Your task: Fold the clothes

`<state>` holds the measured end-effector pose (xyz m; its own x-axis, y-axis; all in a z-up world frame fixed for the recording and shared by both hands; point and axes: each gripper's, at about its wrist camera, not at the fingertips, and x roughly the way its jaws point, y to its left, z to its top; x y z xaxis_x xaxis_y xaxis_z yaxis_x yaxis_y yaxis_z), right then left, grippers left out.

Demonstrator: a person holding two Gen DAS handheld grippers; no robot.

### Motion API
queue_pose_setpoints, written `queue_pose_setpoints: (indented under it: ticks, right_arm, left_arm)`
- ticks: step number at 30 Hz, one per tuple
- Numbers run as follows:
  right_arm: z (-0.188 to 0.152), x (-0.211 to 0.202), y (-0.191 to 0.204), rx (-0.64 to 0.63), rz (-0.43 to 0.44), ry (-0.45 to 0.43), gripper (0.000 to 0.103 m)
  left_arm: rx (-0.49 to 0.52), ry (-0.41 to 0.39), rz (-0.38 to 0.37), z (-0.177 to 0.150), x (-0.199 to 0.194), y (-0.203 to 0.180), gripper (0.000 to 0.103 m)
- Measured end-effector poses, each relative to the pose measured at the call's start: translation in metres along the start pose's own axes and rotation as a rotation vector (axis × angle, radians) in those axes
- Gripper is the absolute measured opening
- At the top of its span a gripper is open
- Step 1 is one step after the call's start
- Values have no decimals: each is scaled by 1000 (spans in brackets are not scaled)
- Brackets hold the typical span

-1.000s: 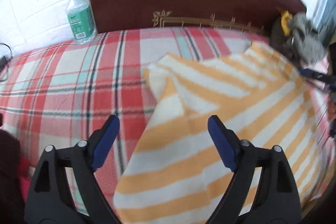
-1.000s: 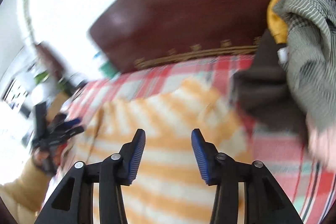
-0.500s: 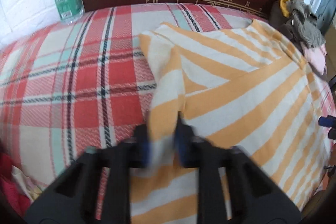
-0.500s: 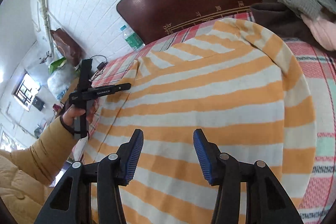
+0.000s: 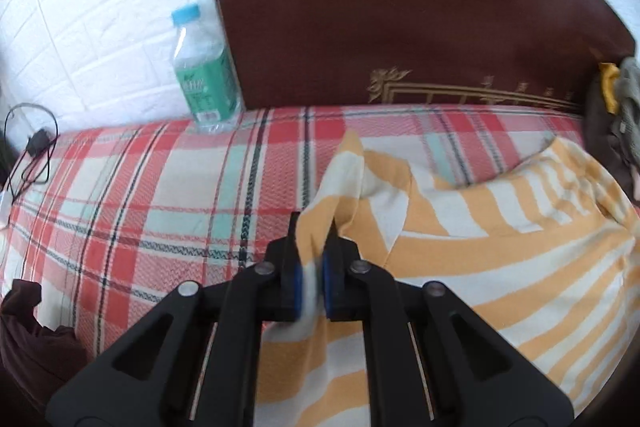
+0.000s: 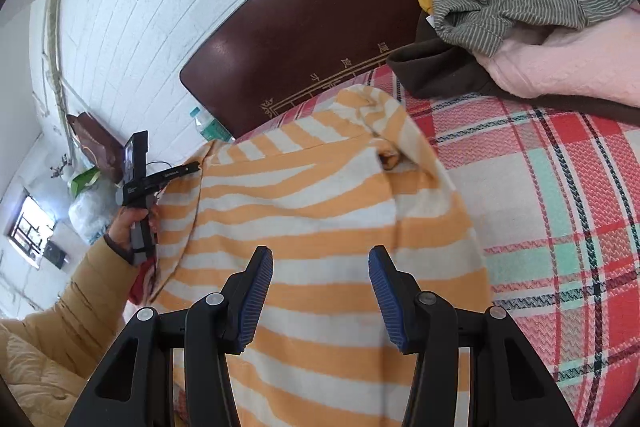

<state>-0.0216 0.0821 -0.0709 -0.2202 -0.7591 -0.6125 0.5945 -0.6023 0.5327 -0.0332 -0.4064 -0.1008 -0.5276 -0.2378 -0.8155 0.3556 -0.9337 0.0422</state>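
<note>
We had our left gripper (image 5: pixel 311 281) clamped on a bunched edge of the orange-and-white striped shirt (image 5: pixel 500 247), which lay spread on the plaid bedsheet (image 5: pixel 140 195) below the dark headboard (image 5: pixel 400 19). Our right gripper (image 6: pixel 320 297) hovered over the shirt, fingers wide apart, gripping nothing.

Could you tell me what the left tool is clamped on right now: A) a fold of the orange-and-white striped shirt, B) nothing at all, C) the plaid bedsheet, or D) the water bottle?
A: the left tool is shut with a bunched fold of the striped shirt pinched between its blue pads, lifted off the plaid sheet.
</note>
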Motion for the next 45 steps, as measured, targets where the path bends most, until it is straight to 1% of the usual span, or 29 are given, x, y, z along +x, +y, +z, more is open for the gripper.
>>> queue_pose_setpoints:
  ticks: [1, 3, 4, 5, 6, 7, 8, 9, 12, 13, 14, 16, 18, 21, 23, 25, 29, 30, 31, 32, 33, 34, 36, 37, 38, 39, 42, 44, 45]
  right_arm:
    - [-1, 0, -1, -2, -2, 5, 51]
    - [-5, 2, 0, -9, 6, 31, 52]
    - [-7, 3, 1, -17, 10, 46, 54]
    - [-9, 4, 3, -28, 10, 62, 61]
    - [-12, 5, 5, -45, 5, 80, 62]
    - [-15, 6, 7, -57, 9, 98, 62]
    - [-19, 7, 8, -67, 12, 116, 62]
    - [-22, 7, 9, -71, 16, 132, 62]
    - [-33, 5, 9, -76, 36, 158, 62]
    - [-36, 2, 9, -70, 33, 163, 62]
    - [-39, 0, 8, -64, 28, 169, 62]
    - [-45, -5, 6, -52, 21, 181, 63]
    - [-51, -10, 5, -46, 15, 196, 67]
    - [-61, -13, 5, -58, 7, 232, 67]
    - [-66, -14, 7, -74, 7, 253, 67]
    - [-72, -12, 10, -90, 3, 270, 67]
    - [-83, -7, 14, -118, -14, 292, 67]
    - [-86, -7, 15, -128, -20, 286, 67]
    - [-88, -6, 17, -136, -26, 279, 68]
    - [-89, -6, 18, -144, -29, 269, 68]
    - [-90, -6, 20, -152, -33, 260, 67]
    - [-92, -6, 21, -160, -37, 251, 62]
    - [-95, -6, 23, -174, -52, 242, 21]
    - [-95, -7, 24, -173, -44, 235, 15]
    - [-96, -8, 25, -171, -37, 227, 11]
    - [-96, -9, 26, -167, -21, 221, 10]
    - [-94, -17, 35, -141, 99, 201, 8]
    - [-93, -20, 45, -160, 136, 200, 8]
    - [-93, -20, 49, -176, 143, 203, 8]
  left_arm:
    - [-6, -3, 12, 5, 2, 2, 9]
    - [-38, 20, -45, -5, 5, 6, 12]
    - [-43, 18, -82, -11, 0, 7, 19]
    - [-53, 6, -117, -17, -7, 10, 24]
    - [-75, -14, -162, -24, -20, 15, 41]
    - [-94, -31, -199, -30, -32, 21, 60]
    - [-119, -53, -235, -37, -47, 28, 70]
    - [-155, -80, -279, -47, -66, 37, 83]
    - [-157, -130, -367, -82, -114, 45, 84]
    - [-143, -132, -387, -96, -127, 44, 84]
    - [-129, -133, -406, -110, -140, 44, 84]
    - [-104, -124, -487, -144, -161, 36, 84]
    - [-75, -82, -568, -177, -174, 20, 84]
    - [-30, -9, -605, -217, -177, -9, 84]
    - [-30, 36, -627, -233, -171, -21, 84]
    - [-20, 83, -616, -245, -159, -36, 84]
    - [-47, 110, -614, -253, -141, -54, 83]
    - [-47, 113, -598, -253, -138, -58, 75]
    - [-62, 118, -599, -253, -136, -59, 58]
    - [-77, 123, -599, -253, -133, -59, 49]
    - [-92, 128, -599, -253, -131, -59, 36]
    - [-117, 132, -590, -251, -128, -57, 26]
    - [-180, 124, -602, -250, -129, -45, 15]
    - [-211, 120, -608, -250, -130, -40, 14]
    - [-242, 115, -614, -249, -130, -34, 14]
    - [-272, 100, -620, -248, -134, -26, 13]
    - [-316, 58, -598, -242, -154, -6, 12]
    - [-318, 30, -609, -239, -170, 4, 12]
    - [-313, 38, -587, -240, -171, 6, 12]
